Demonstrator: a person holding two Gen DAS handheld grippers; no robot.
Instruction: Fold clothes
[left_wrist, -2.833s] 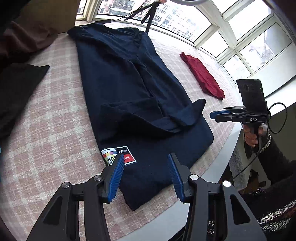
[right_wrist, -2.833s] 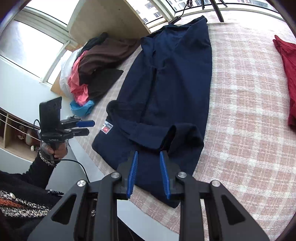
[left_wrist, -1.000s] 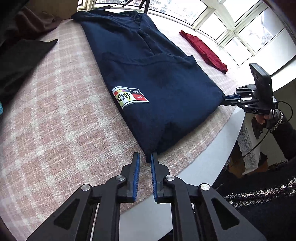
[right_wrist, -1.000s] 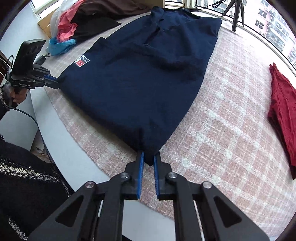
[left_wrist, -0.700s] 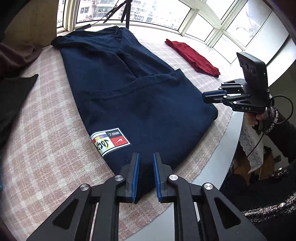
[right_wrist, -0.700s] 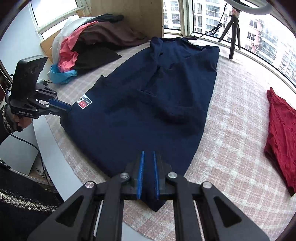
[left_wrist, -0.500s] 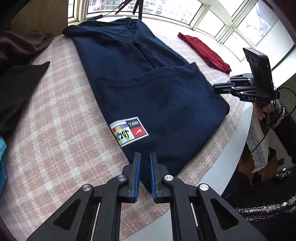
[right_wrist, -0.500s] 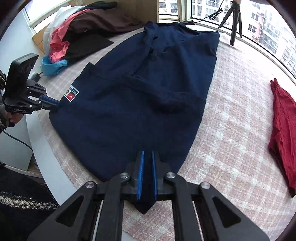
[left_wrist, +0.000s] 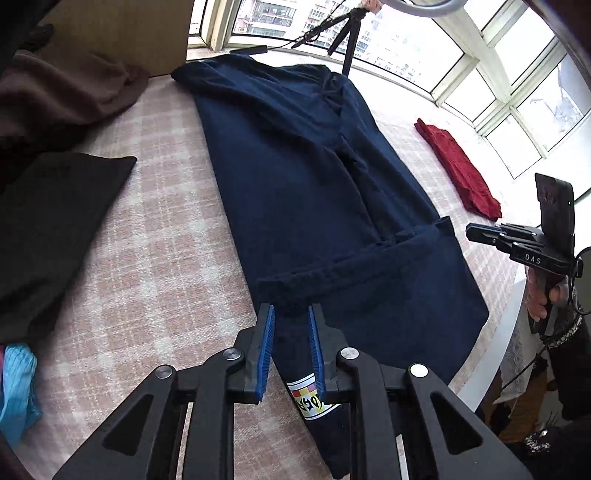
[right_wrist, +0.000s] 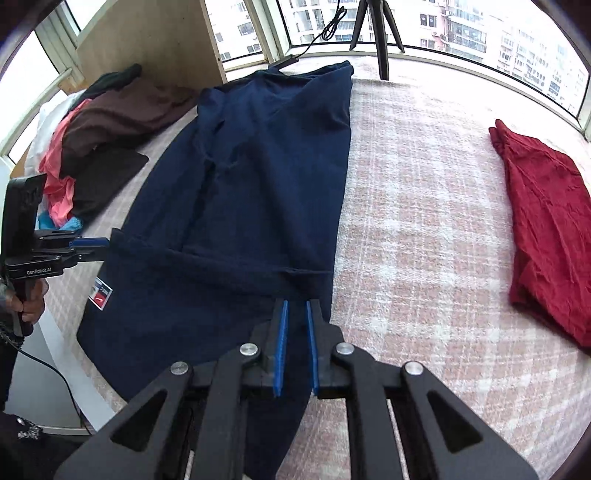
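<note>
Navy garment (left_wrist: 303, 192) hem folded further, checked cloth (right_wrist: 424, 221), windows (right_wrist: 461, 26)

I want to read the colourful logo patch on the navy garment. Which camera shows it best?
Neither shows it well. In the right wrist view the colourful logo patch is unobstructed but small and foreshortened. The left wrist view brings it closer, but the left gripper covers part of it.

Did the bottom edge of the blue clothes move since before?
Yes. The navy garment's hem has been carried up the checked cloth, away from the table's near edge toward the windows, folded over the garment's middle.
</note>
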